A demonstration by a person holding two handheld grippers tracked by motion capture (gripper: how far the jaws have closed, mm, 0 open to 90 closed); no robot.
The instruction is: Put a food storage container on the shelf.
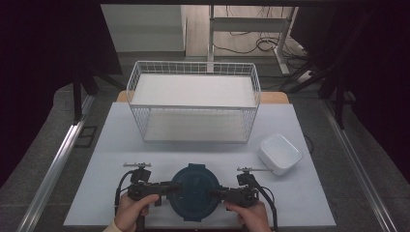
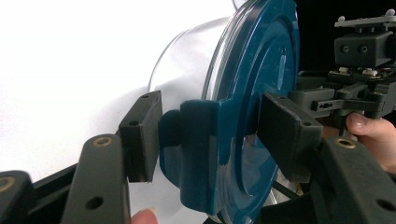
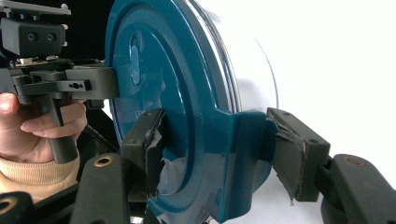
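A round clear container with a dark blue lid (image 1: 195, 191) stands on the white table near the front edge. My left gripper (image 1: 174, 188) comes at it from the left, and its pads (image 2: 140, 135) clamp the lid's side latch (image 2: 196, 154) and rim. From the right, my right gripper (image 1: 216, 193) has its pads (image 3: 292, 156) pressed on the opposite latch (image 3: 243, 154) in the same way. Each gripper view shows the other gripper across the lid, my right gripper (image 2: 359, 93) in one and my left gripper (image 3: 60, 84) in the other.
A white wire basket (image 1: 193, 67) with two shelves stands at the back middle of the table. A white square dish (image 1: 279, 153) lies at the right, just behind the right gripper. The table's front edge (image 1: 96, 223) runs close under the hands.
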